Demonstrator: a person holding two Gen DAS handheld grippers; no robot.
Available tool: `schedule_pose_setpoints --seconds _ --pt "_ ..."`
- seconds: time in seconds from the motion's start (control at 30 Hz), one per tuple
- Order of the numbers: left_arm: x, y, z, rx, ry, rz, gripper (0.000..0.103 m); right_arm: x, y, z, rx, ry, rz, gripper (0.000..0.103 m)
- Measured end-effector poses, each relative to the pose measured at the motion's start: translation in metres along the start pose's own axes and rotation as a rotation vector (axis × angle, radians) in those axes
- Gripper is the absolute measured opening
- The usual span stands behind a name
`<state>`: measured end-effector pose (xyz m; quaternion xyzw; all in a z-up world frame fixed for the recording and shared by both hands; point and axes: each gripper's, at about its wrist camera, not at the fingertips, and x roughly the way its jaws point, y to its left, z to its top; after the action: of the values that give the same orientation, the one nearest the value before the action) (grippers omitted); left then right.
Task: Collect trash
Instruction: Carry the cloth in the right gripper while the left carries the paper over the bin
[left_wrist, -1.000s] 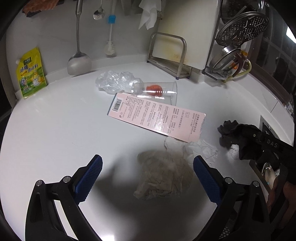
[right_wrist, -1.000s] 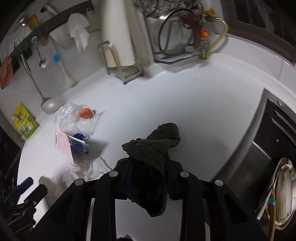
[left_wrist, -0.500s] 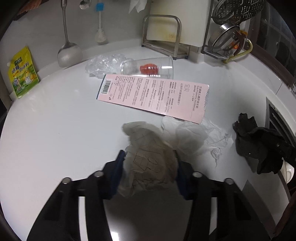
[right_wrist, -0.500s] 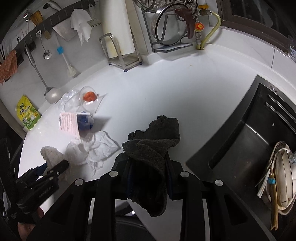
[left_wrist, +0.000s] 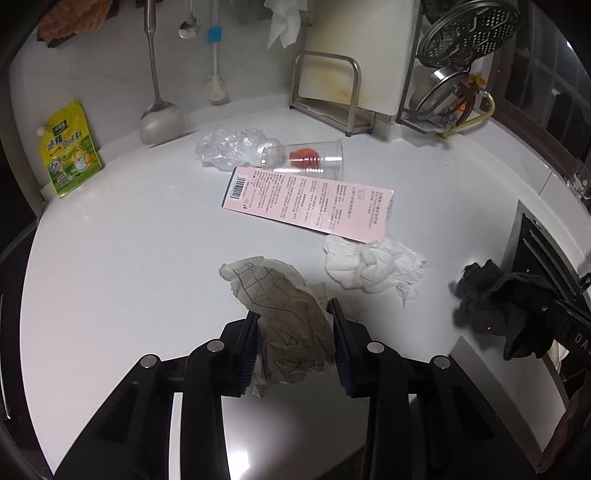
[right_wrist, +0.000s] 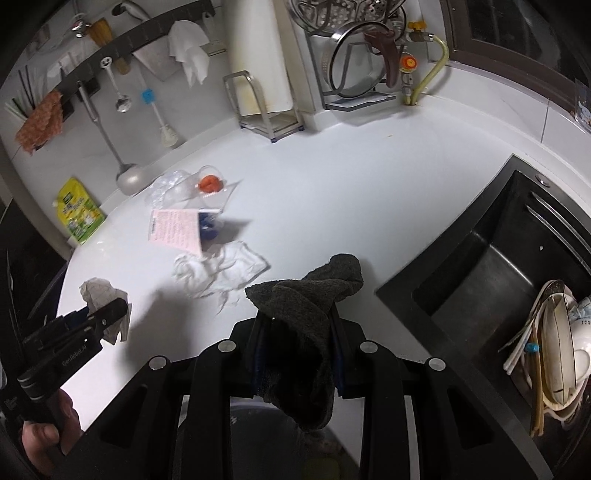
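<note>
My left tongs have just been closing on the crumpled grid-lined paper; right tongs grip the dark cloth (squeeze firmly, lift straight off the white surface).

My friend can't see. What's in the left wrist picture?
The left gripper squeezes a crumpled lined paper over a white counter. Behind lie a white tissue, a pink card and a tipped clear cup.
</note>
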<state>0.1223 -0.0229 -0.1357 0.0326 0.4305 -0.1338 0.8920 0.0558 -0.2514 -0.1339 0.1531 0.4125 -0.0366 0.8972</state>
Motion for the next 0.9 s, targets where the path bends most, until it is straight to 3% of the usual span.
schedule_pose_setpoints --seconds 0.5,0.9 --pt "-0.06 -0.036 -0.062 0.003 0.051 -0.006 0.035 -0.062 0.004 -0.061 -0.09 0.062 0.088 0.027" --pt "-0.089 -0.064 -0.107 -0.002 0.081 -0.003 0.035 -0.084 -0.011 -0.118 -0.143 0.159 0.132 0.027"
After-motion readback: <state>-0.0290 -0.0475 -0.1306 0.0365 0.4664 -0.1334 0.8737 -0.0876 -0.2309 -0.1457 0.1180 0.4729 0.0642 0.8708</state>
